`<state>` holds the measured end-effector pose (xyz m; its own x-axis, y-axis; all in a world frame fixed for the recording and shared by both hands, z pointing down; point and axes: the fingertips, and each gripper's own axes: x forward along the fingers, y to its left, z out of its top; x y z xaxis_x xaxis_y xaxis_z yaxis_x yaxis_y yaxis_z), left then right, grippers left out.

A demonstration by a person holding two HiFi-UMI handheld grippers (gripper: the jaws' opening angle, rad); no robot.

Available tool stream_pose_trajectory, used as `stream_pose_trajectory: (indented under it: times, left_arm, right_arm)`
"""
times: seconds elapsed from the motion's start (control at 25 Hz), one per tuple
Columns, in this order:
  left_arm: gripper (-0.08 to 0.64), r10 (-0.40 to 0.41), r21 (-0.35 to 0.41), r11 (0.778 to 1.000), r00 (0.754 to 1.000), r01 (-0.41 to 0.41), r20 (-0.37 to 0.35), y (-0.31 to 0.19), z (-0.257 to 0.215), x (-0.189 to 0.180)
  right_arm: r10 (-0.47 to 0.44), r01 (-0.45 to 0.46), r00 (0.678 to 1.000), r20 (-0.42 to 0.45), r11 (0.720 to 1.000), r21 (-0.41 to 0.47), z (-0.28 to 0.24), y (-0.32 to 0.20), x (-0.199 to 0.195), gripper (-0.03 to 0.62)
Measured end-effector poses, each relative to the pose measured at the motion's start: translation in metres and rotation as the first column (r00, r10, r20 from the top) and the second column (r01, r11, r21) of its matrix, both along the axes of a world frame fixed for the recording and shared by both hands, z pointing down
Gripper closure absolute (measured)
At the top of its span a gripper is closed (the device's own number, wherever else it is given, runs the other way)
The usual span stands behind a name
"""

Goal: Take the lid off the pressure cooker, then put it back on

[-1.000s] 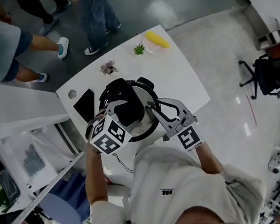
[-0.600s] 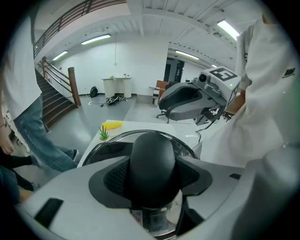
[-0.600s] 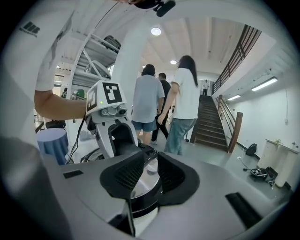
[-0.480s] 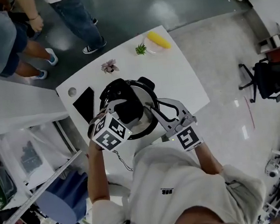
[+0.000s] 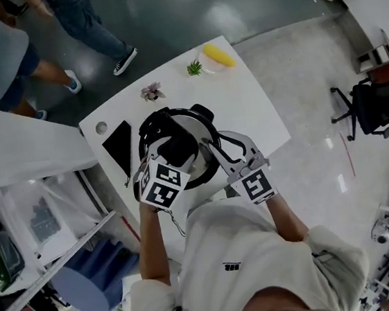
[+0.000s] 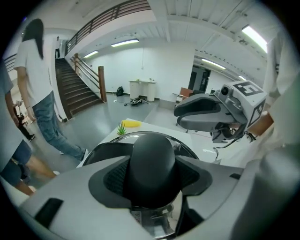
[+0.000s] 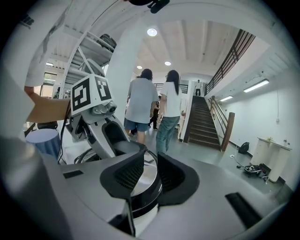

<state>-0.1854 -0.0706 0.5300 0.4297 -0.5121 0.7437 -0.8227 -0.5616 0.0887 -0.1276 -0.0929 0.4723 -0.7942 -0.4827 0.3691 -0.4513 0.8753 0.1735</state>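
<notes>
Past the far edge of my white table [image 5: 256, 113] lies a dark glossy floor [image 5: 233, 7] that catches the lamps. On my right there is a pale speckled floor [image 5: 309, 61], where a black office chair [image 5: 374, 106] stands well apart from the table. Looking level, I see white walls [image 6: 159, 65], strip lights [image 6: 125, 43] on a white ceiling, and a dark railed staircase [image 6: 70, 89] rising at the hall's side.

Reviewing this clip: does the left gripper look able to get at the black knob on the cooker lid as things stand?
Yes, it seems so: the left gripper already has the knob between its jaws, with both pads against its sides. Nothing else stands between them.
</notes>
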Motion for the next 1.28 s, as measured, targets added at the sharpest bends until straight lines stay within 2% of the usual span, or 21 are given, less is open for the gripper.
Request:
stream_pose_trajectory:
  times: [0.24, 0.36, 0.48, 0.6, 0.68, 0.76, 1.08, 1.16, 1.28]
  left_arm:
    - [0.271, -0.139, 0.038, 0.990, 0.990, 0.139, 0.000, -0.001, -0.002, -0.002]
    - [0.259, -0.207, 0.116, 0.972, 0.978, 0.206, -0.002, -0.002, -0.007, -0.004]
    - [0.247, -0.311, 0.237, 0.921, 0.950, 0.311, -0.037, 0.000, -0.022, -0.008]
    - [0.258, -0.401, 0.362, 0.843, 0.914, 0.397, -0.069, 0.007, -0.046, -0.011]
    - [0.269, -0.445, 0.412, 0.801, 0.892, 0.434, -0.076, 0.014, -0.057, -0.008]
    - [0.276, -0.486, 0.435, 0.770, 0.871, 0.466, -0.074, 0.022, -0.062, -0.002]
    - [0.302, -0.618, 0.491, 0.664, 0.784, 0.564, -0.064, 0.055, -0.072, 0.021]
    - [0.305, -0.635, 0.500, 0.650, 0.770, 0.573, -0.058, 0.062, -0.074, 0.026]
    - [0.308, -0.650, 0.504, 0.641, 0.759, 0.580, -0.047, 0.070, -0.074, 0.033]
  right_arm:
    - [0.046, -0.046, 0.998, 0.032, 0.999, -0.012, -0.001, 0.003, 0.006, 0.499]
    - [0.045, -0.044, 0.997, 0.061, 0.999, -0.021, -0.006, 0.004, 0.009, 0.499]
    - [0.027, -0.026, 0.996, 0.081, 1.000, -0.011, -0.012, 0.005, 0.012, 0.499]
    - [-0.020, 0.017, 0.997, 0.078, 0.999, 0.039, -0.014, 0.010, 0.015, 0.500]
    - [-0.040, 0.036, 0.996, 0.084, 0.998, 0.051, -0.016, 0.014, 0.019, 0.500]
    - [-0.051, 0.048, 0.994, 0.096, 0.998, 0.037, -0.018, 0.020, 0.026, 0.499]
    - [-0.115, 0.113, 0.983, 0.140, 0.993, 0.027, -0.016, 0.033, 0.058, 0.500]
    - [-0.133, 0.128, 0.980, 0.151, 0.991, 0.040, -0.014, 0.034, 0.063, 0.499]
    - [-0.136, 0.131, 0.977, 0.166, 0.991, 0.038, -0.013, 0.035, 0.069, 0.500]
